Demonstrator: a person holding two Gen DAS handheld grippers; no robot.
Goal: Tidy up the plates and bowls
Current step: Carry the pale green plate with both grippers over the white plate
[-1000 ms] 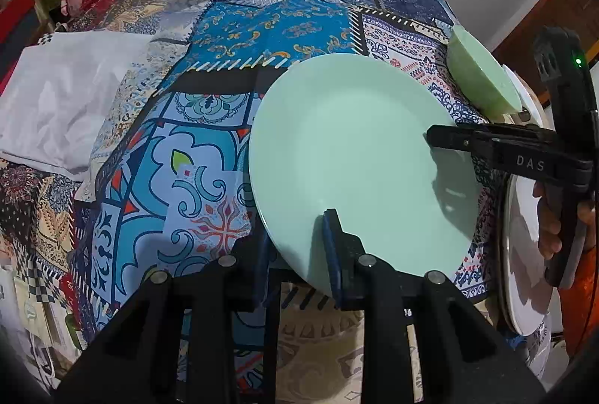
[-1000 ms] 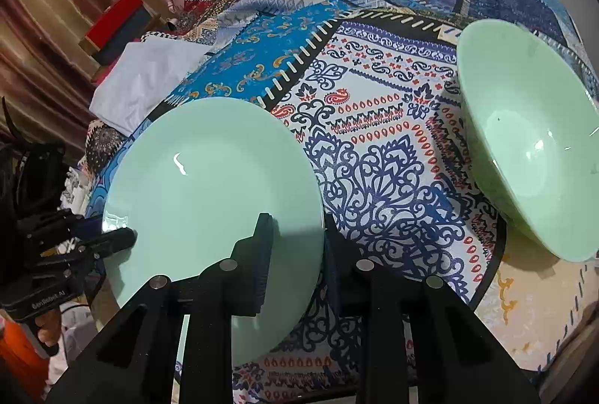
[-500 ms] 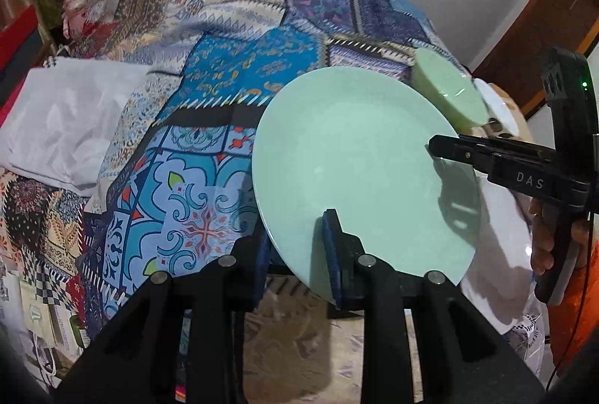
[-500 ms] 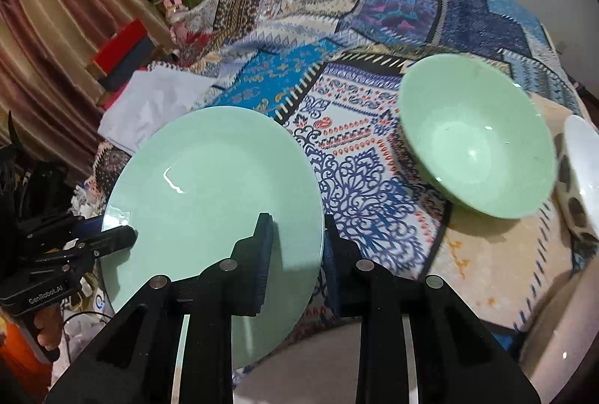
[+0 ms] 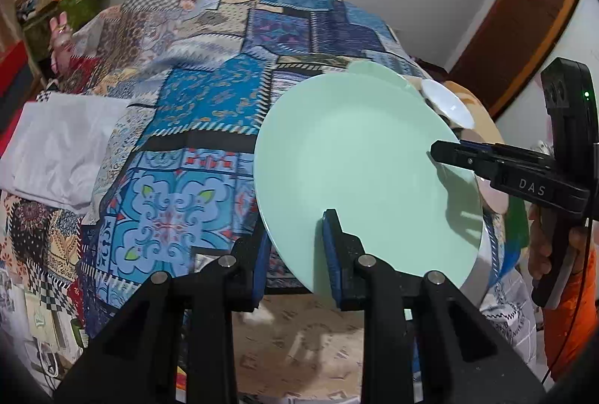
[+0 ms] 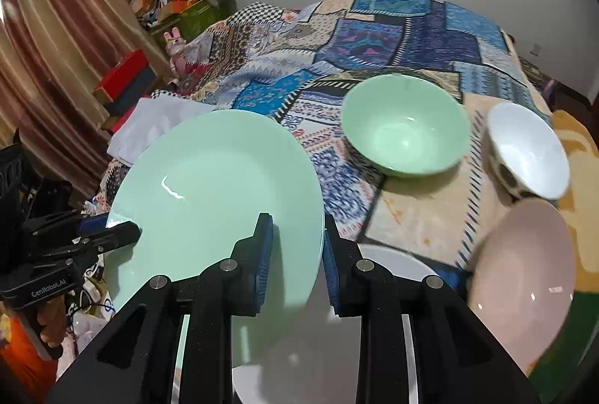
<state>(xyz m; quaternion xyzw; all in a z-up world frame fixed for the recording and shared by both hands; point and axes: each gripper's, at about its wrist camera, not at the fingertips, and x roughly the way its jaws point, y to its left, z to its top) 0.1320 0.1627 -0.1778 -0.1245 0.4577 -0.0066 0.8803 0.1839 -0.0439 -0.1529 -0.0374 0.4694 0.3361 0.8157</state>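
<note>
A pale green plate (image 5: 359, 172) (image 6: 209, 194) is held in the air by both grippers. My left gripper (image 5: 295, 250) is shut on its near rim; it also shows at the left of the right wrist view (image 6: 112, 232). My right gripper (image 6: 295, 254) is shut on the plate's opposite rim and shows in the left wrist view (image 5: 445, 153). A white plate (image 6: 393, 277) lies under the green one. A green bowl (image 6: 404, 127), a white bowl (image 6: 528, 149) and a pink bowl (image 6: 524, 269) sit on the bed.
A patchwork quilt (image 5: 194, 127) covers the bed. A white folded cloth (image 5: 63, 146) lies at its left side. Boxes and clutter (image 6: 176, 0) stand by the curtain at the back left.
Both grippers have lifted the green plate off the quilt and carried it towards the near right, over the white plate. More bowls have come into view.
</note>
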